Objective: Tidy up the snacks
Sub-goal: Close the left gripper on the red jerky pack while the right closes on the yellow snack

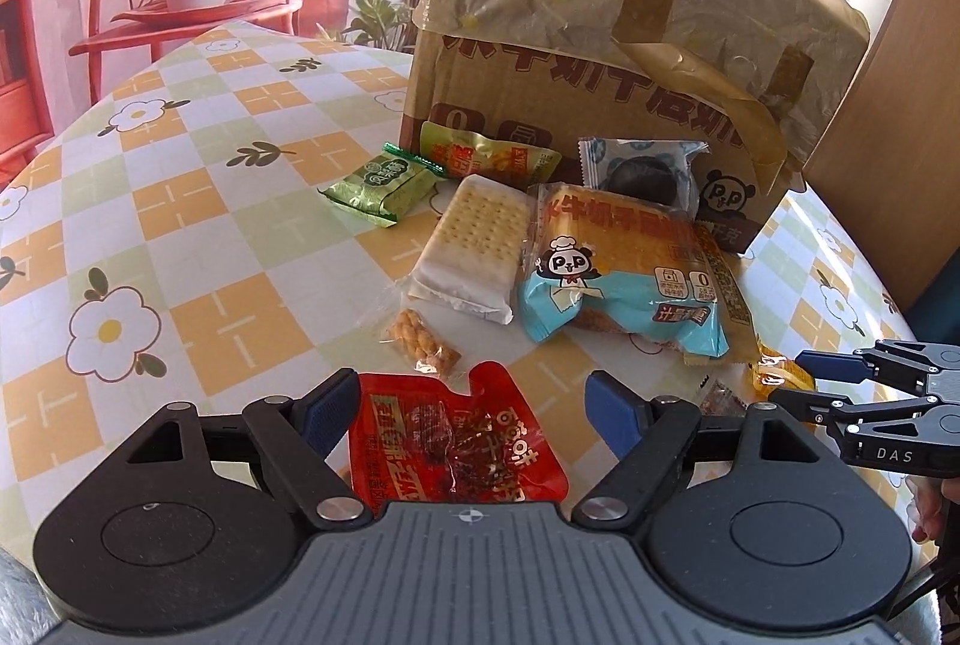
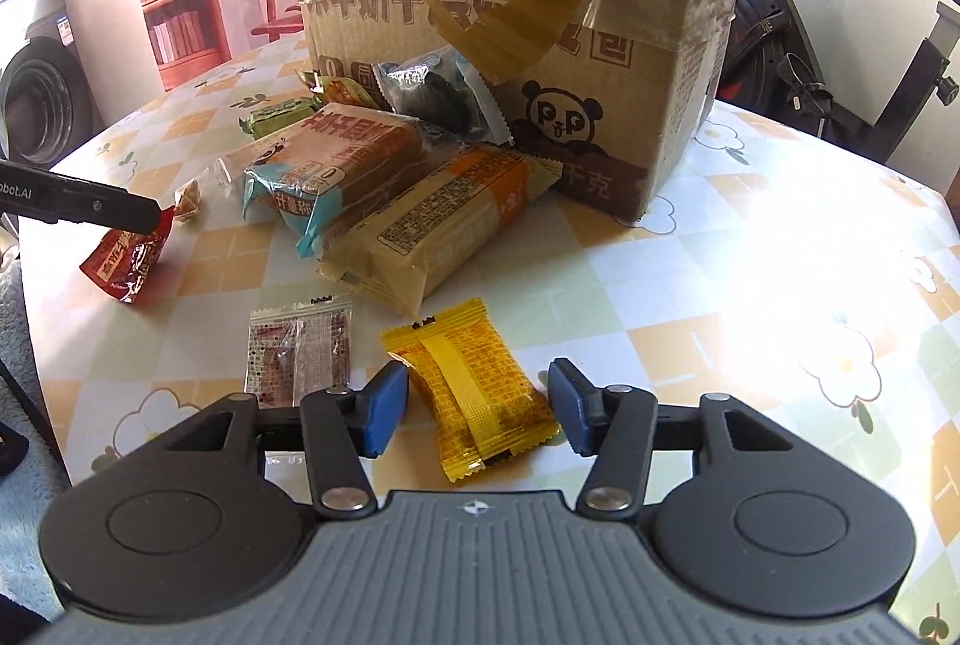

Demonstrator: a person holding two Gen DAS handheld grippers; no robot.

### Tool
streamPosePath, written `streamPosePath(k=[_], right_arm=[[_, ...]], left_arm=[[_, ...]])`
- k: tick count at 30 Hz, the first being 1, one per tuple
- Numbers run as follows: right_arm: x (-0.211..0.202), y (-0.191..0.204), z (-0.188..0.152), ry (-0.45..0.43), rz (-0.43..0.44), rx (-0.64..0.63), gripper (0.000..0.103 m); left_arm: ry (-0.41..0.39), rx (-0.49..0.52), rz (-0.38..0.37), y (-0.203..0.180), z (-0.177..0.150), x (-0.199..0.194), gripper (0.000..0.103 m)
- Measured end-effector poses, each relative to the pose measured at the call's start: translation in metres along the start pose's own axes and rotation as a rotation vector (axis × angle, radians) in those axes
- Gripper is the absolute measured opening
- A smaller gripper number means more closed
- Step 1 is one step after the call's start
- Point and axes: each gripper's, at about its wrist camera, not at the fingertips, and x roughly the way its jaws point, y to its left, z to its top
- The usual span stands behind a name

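Observation:
My left gripper (image 1: 474,414) is open, its jaws on either side of a red snack packet (image 1: 456,447) lying on the table. My right gripper (image 2: 477,408) is open around a yellow snack packet (image 2: 474,387), also lying flat. A cardboard box (image 1: 600,63) stands at the back with a pile of snacks before it: a blue-and-orange bread pack (image 1: 624,279), a cracker pack (image 1: 474,243), a green packet (image 1: 378,189) and a dark cookie pack (image 1: 648,171). The right gripper also shows in the left wrist view (image 1: 804,375).
The round table (image 1: 198,201) has a checked flower cloth. A clear packet (image 2: 300,351) lies left of the yellow one, and a long beige pack (image 2: 438,225) lies behind it. A small twisted snack (image 1: 420,339) lies ahead of the red packet. An exercise bike (image 2: 840,45) stands far right.

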Motion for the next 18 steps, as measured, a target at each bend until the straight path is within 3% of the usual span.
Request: streamPosePath(k=[4, 10, 18], right_arm=[[0.004, 0.0, -0.0002, -0.046, -0.043, 0.057, 0.036], [0.0034, 0.0084, -0.009, -0.11, -0.102, 0.059, 0.035], [0.004, 0.0037, -0.0084, -0.119, -0.086, 0.078, 0.035]], left_arm=[[0.014, 0.029, 0.001, -0.0044, -0.0038, 0.0018, 0.084], [0.031, 0.043, 0.019, -0.0062, -0.0074, 0.0052, 0.085], [0.026, 0.008, 0.068, 0.002, -0.0068, 0.0019, 0.086]])
